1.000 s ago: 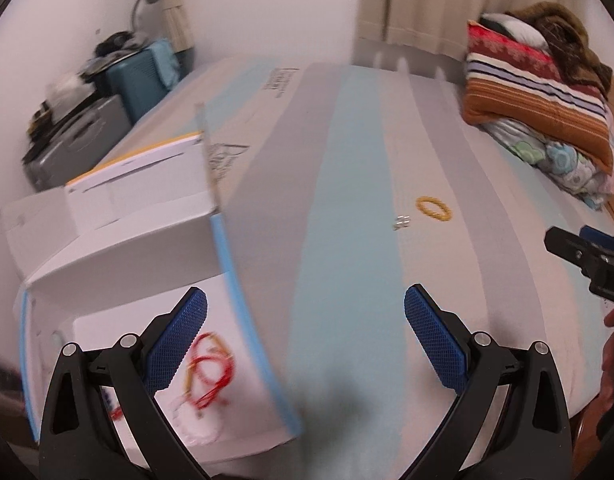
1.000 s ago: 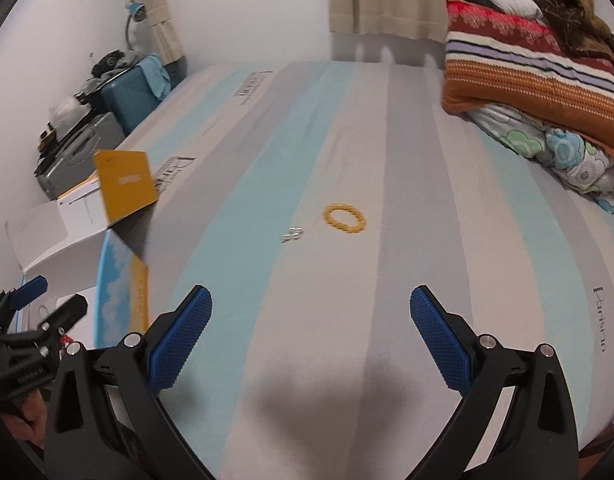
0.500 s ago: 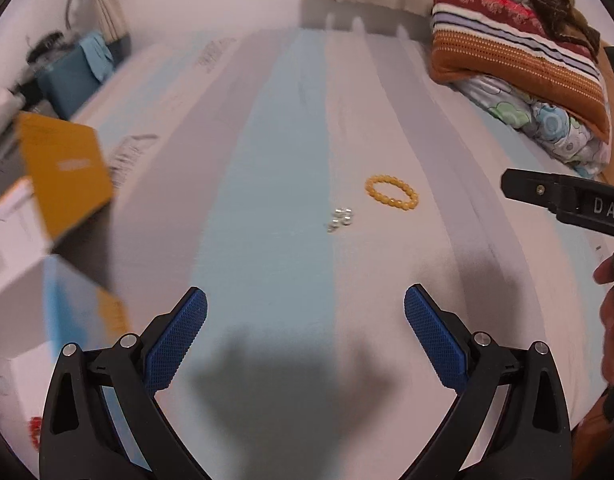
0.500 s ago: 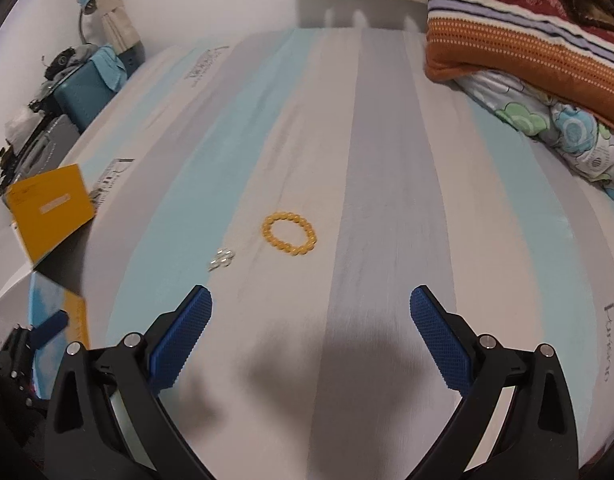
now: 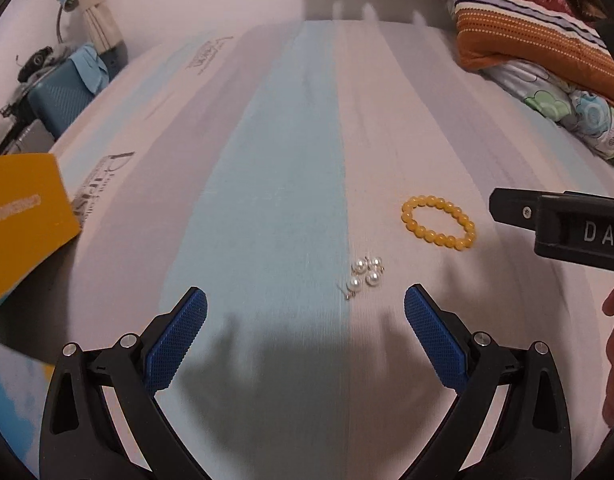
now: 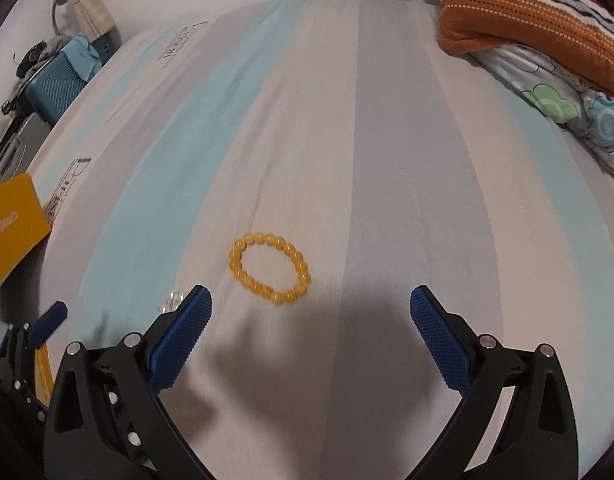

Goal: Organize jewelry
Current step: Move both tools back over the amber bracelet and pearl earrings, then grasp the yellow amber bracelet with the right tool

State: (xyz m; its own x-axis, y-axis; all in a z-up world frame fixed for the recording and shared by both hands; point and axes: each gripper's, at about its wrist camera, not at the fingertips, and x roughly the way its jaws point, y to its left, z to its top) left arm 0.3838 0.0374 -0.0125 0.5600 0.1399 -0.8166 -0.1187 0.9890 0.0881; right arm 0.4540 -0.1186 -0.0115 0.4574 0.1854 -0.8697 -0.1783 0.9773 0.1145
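Note:
A yellow bead bracelet (image 5: 438,221) lies on the striped bed sheet (image 5: 291,184); it also shows in the right wrist view (image 6: 270,269). A small cluster of pearl earrings (image 5: 365,276) lies just in front of it, partly hidden behind my finger in the right wrist view (image 6: 174,300). My left gripper (image 5: 305,330) is open and empty, a little short of the pearls. My right gripper (image 6: 311,332) is open and empty, just short of the bracelet.
An orange box flap (image 5: 23,220) stands at the left edge of the bed, also in the right wrist view (image 6: 11,228). A striped pillow and folded bedding (image 5: 539,40) lie at the far right. A teal suitcase (image 6: 55,88) stands beside the bed.
Both grippers have moved forward and rightward over the bed toward the jewelry. The white box with the red necklace has left the left wrist view. The bracelet and pearls appear closer.

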